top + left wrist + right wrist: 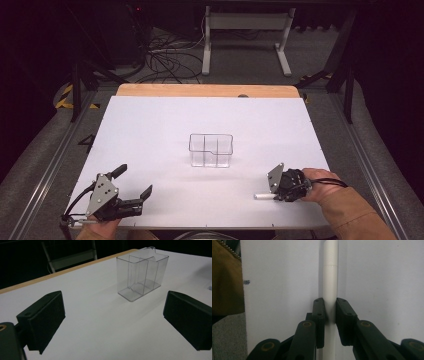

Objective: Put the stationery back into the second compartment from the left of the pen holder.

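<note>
A white pen (pixel 330 277) is pinched between the two black jaws of the right gripper (pixel 330 315), the pads pressed against its barrel on either side, and it lies flat on the white table (pixel 165 120) near the front right edge. In the high view, the pen (pixel 263 196) is seen sticking out to the left of the right gripper (pixel 281 194) (the gripper itself is held low over the table by a hand in a brown sleeve (pixel 350 212)). The left gripper (pixel 134 186) is held at the front left corner, its jaws spread wide with nothing between them. A clear bin (pixel 211 149) with inner dividers stands upright at the table's middle, well apart from both grippers.
</note>
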Action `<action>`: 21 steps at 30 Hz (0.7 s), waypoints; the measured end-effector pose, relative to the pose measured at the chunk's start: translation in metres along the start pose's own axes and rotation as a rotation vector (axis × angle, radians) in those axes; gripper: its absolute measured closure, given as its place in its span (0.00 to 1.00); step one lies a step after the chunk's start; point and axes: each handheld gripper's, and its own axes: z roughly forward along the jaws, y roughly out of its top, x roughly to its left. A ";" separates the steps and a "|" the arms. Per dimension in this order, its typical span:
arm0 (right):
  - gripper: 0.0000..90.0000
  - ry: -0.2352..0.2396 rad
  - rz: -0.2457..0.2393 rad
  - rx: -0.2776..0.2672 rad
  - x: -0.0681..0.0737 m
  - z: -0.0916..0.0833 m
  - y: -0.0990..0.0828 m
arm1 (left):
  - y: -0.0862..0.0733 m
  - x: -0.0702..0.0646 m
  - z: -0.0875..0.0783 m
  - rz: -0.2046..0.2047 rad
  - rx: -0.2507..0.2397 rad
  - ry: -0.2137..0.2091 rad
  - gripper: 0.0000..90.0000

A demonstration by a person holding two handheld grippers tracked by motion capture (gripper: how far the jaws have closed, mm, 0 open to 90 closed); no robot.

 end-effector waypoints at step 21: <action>0.87 -0.136 0.019 -0.244 -0.001 -0.050 0.000 | 0.000 0.000 0.000 0.005 -0.001 0.004 0.05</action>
